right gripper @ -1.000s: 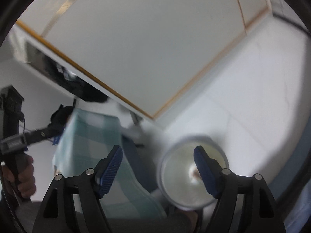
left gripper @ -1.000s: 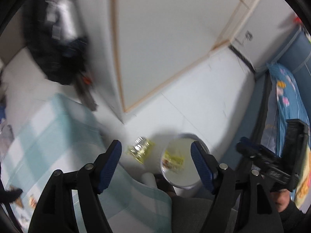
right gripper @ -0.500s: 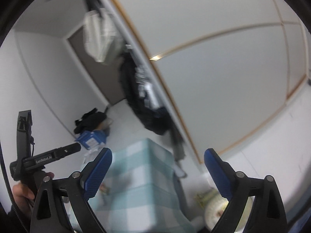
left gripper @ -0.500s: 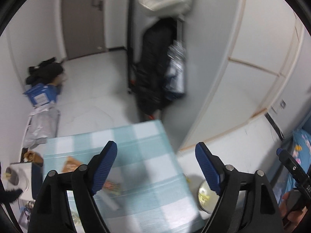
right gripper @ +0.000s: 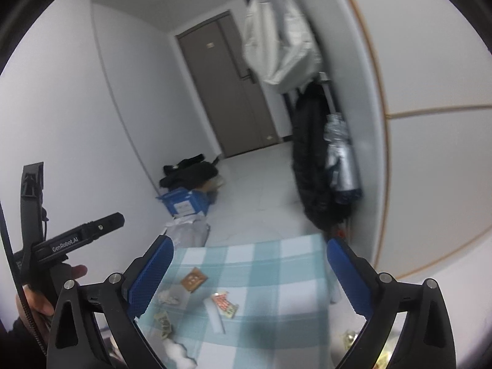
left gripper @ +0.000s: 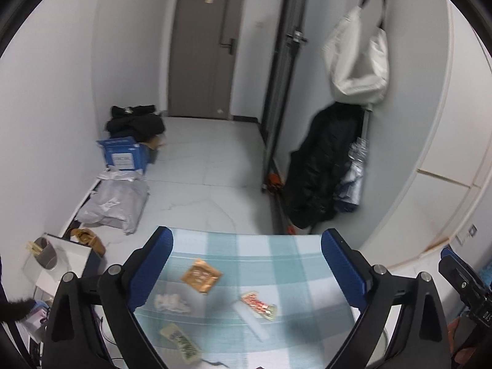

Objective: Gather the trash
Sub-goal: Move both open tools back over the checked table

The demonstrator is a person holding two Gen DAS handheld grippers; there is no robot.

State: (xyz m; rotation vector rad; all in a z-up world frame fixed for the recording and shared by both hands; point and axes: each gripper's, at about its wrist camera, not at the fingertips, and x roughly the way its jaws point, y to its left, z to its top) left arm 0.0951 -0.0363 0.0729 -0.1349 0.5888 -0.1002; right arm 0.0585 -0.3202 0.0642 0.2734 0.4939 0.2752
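Note:
Trash lies on a table with a teal checked cloth [left gripper: 276, 255]: an orange-brown wrapper [left gripper: 201, 275], a crumpled clear wrapper [left gripper: 172, 303], a red-and-white wrapper [left gripper: 258, 305] on a white strip [left gripper: 250, 319], and a pale green wrapper [left gripper: 181, 343]. My left gripper [left gripper: 249, 270] hovers above them, jaws opening, nothing between them. The right wrist view shows the same cloth [right gripper: 276, 264], the orange-brown wrapper [right gripper: 192, 279], the red-and-white wrapper [right gripper: 226, 304] and a white tissue [right gripper: 176, 350]. My right gripper [right gripper: 249, 276] hangs over the table, jaws opening and empty.
A hand [right gripper: 33, 301] holds the left tool at the left edge. Dark coats [left gripper: 323, 169] and a white bag [left gripper: 356, 55] hang on the right. A blue box [left gripper: 126, 153] and grey bags [left gripper: 113, 200] lie by the left wall. A bin with wrappers [right gripper: 349, 336] sits low right.
Both views swung up from the round floor bin to the table and hallway. Both pairs of jaws spread wider. The table's trash came into view.

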